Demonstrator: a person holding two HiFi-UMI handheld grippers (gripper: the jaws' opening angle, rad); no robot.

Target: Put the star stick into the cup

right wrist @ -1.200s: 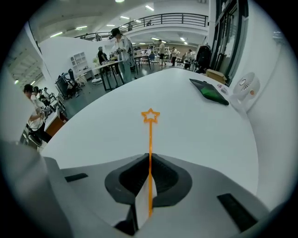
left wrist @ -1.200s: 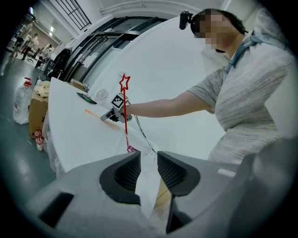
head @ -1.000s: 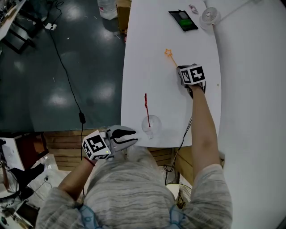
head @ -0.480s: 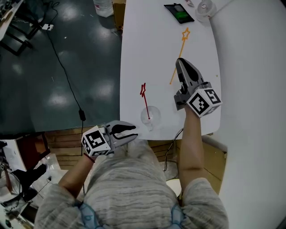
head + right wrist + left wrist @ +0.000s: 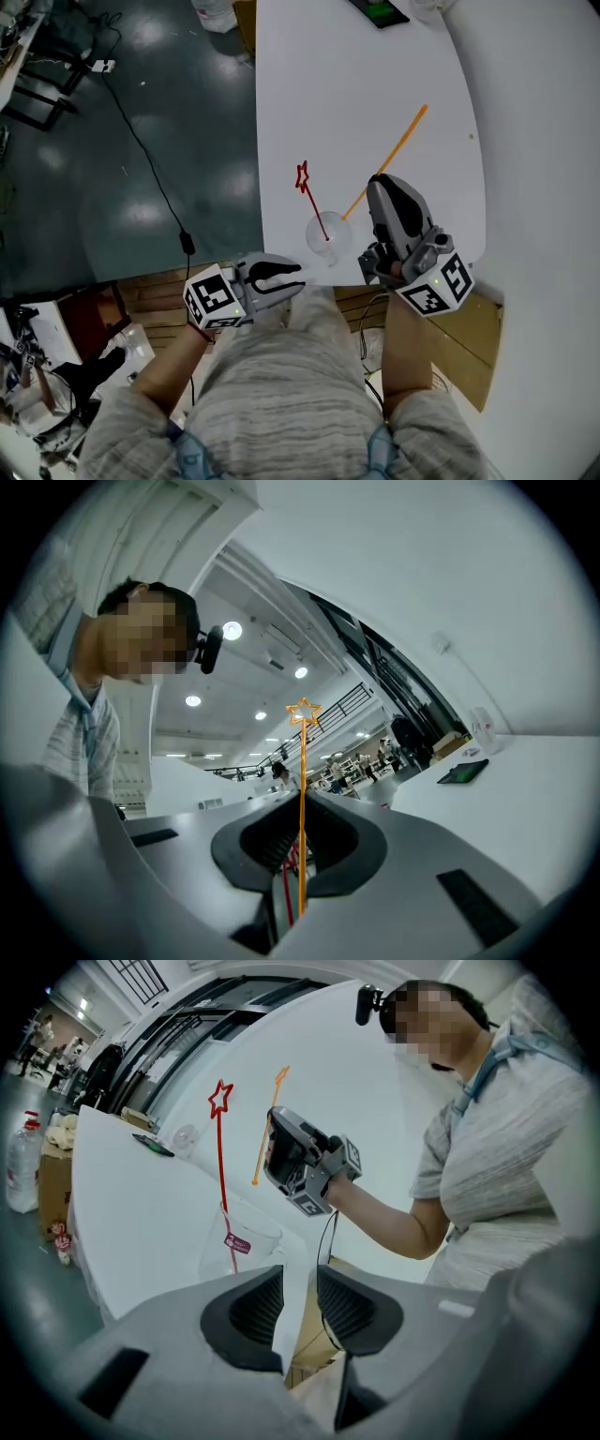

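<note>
- Forearm on the right is tucked close to the torso. The right gripper (image 5: 382, 187) stands over the near edge of the white table (image 5: 309, 84), with its jaws pointing away from the torso.
- Its jaws are pinched together on the orange star stick (image 5: 402, 141), gripped low on the shaft with the star end far out.
- The stick's lower tip hangs just beside the clear cup (image 5: 314, 234), above its rim as I read it. A red star stick (image 5: 311, 202) stands inside the cup.
- The left gripper (image 5: 298, 277) hangs low off the table edge, jaws a narrow slit apart, holding nothing.
</note>
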